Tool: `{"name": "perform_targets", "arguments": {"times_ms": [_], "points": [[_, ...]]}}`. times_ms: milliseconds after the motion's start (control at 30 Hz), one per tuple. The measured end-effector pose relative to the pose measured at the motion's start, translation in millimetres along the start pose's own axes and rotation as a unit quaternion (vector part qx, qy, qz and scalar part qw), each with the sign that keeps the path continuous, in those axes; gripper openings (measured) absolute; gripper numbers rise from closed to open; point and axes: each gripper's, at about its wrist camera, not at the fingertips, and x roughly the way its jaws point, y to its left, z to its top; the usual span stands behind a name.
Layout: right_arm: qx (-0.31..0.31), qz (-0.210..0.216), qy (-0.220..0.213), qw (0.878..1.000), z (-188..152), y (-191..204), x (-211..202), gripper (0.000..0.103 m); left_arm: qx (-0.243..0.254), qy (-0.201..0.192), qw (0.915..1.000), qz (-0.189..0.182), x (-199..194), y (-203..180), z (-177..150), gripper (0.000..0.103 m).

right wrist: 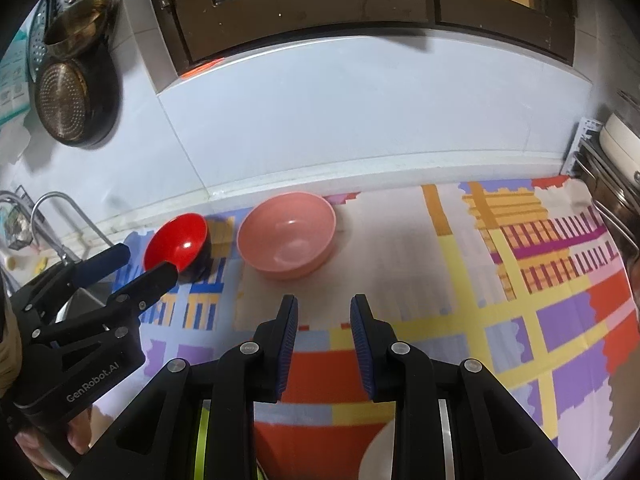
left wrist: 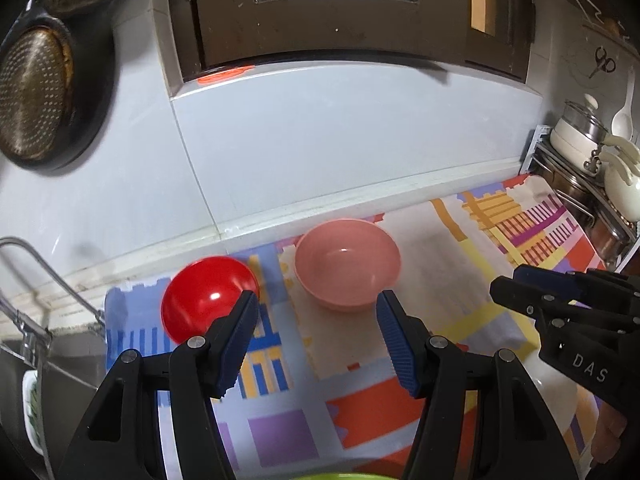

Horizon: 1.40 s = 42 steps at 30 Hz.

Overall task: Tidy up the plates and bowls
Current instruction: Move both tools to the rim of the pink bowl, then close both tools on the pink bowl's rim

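Left wrist view runs from a faucet (left wrist: 24, 280) at the edge, past the red bowl (left wrist: 208, 296) and the pink bowl (left wrist: 347, 264) just beside it, both upright on the patterned cloth (left wrist: 460, 248) covering the tabletop near the back wall. The left claw (left wrist: 316, 344) hangs over the cloth with jaws apart and nothing between them. Farther right, the right claw (right wrist: 324, 344) stands narrower, also empty, with a pot rack (left wrist: 580, 184) at the far edge.
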Motion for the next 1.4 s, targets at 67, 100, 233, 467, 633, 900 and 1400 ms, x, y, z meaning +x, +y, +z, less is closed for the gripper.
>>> {"name": "perform_targets", "arguments": {"times_ms": [67, 100, 233, 467, 633, 900, 1400], "points": [[0.002, -0.001, 0.002, 1.000, 9, 1, 7, 0.029, 0.000, 0.005, 1.0000, -0.002, 8, 4, 5, 0.061], [0.004, 0.000, 0.002, 1.000, 12, 1, 10, 0.029, -0.001, 0.007, 1.0000, -0.003, 13, 6, 8, 0.060], [0.001, -0.004, 0.010, 1.000, 25, 5, 25, 0.029, 0.006, 0.016, 0.9998, -0.004, 32, 11, 17, 0.060], [-0.008, -0.011, 0.025, 1.000, 42, 10, 52, 0.029, 0.018, 0.037, 0.9991, -0.006, 65, 19, 25, 0.060], [-0.005, -0.015, 0.044, 0.999, 51, 9, 77, 0.029, 0.019, 0.058, 0.9981, -0.013, 91, 26, 31, 0.060], [0.004, -0.021, 0.078, 0.997, 59, 0, 121, 0.029, 0.031, 0.090, 0.9954, -0.014, 134, 33, 38, 0.060], [0.030, -0.012, 0.123, 0.992, 61, -8, 167, 0.028, 0.030, 0.147, 0.9881, -0.034, 192, 32, 37, 0.042]]}}
